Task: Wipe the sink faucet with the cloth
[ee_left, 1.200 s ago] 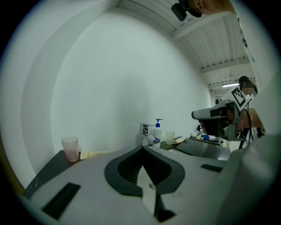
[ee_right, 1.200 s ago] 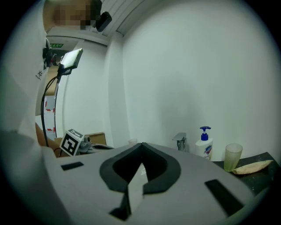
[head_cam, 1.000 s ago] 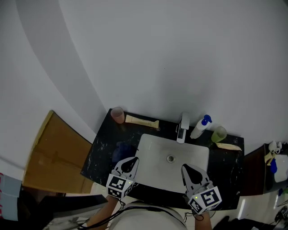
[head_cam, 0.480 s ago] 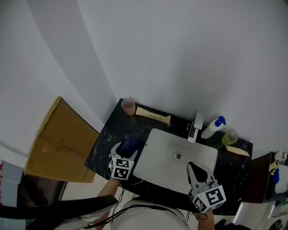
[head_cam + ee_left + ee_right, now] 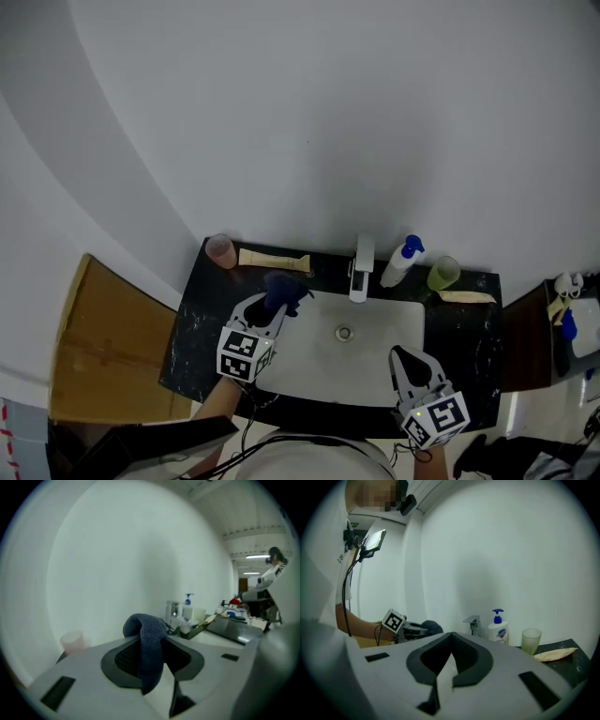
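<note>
**Cloth picked up, faucet still to wipe**

The dark blue cloth [image 5: 284,291] is off the surface [image 5: 190,323] and hangs from my left tongs [image 5: 274,306], bunched over their tips. It sits above the back left corner of the sink [image 5: 384,337], near the faucet [image 5: 360,267] but not touching it.

A second ago the cloth lay on the surface left of the basin, and my left tongs were back at the near rim. Their jaws have just been opening. Now the cloth fills the gap between them and they pinch it.

I judge the pickup finished, so carrying the cloth across to the spout comes next.

My right tongs [image 5: 401,356] are closed on nothing and wait over the near right rim, much as before.
</note>
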A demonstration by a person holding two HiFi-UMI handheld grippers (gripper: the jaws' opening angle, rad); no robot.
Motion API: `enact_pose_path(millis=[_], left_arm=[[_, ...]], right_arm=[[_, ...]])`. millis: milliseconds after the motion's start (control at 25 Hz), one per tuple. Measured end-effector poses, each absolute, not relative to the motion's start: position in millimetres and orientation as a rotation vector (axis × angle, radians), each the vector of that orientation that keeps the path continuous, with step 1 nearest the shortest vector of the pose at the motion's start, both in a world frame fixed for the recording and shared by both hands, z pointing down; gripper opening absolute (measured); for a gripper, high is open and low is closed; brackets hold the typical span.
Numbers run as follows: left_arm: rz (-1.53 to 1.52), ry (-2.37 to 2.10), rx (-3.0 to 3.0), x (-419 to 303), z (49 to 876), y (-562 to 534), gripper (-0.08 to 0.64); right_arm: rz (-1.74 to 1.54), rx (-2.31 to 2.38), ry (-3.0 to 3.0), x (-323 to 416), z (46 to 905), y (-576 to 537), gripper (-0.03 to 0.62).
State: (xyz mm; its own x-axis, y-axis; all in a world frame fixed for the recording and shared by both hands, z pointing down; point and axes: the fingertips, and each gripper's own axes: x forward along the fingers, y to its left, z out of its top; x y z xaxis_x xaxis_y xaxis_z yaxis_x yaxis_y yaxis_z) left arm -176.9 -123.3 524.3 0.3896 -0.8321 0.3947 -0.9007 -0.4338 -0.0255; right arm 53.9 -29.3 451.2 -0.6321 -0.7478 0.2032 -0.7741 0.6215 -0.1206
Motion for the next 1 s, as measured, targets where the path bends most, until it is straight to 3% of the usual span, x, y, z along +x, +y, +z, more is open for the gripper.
enact_pose_path(millis=[200, 360, 680, 1000], left_arm=[[0.329, -1.177, 2.850, -69.7, 427.5, -161.2, 0.130], [0.379, -0.934, 2.935, -20.0, 419.2, -193.0, 0.130], [0.554, -0.787, 2.839, -2.8, 466.1, -226.9, 0.129], [0.640, -1.009, 2.786, -24.8, 454.7, -283.9, 0.130]], right_arm=[[0.297, 1.391, -2.666, 80.2, 448.4, -25.4, 0.006], [0.309, 1.461, -2.628, 95.6, 450.6, -25.4, 0.006], [0.332, 1.560, -2.574, 114.1, 453.5, -31.0, 0.006], [0.313, 1.532, -2.593, 102.2, 449.4, -38.7, 0.006]])
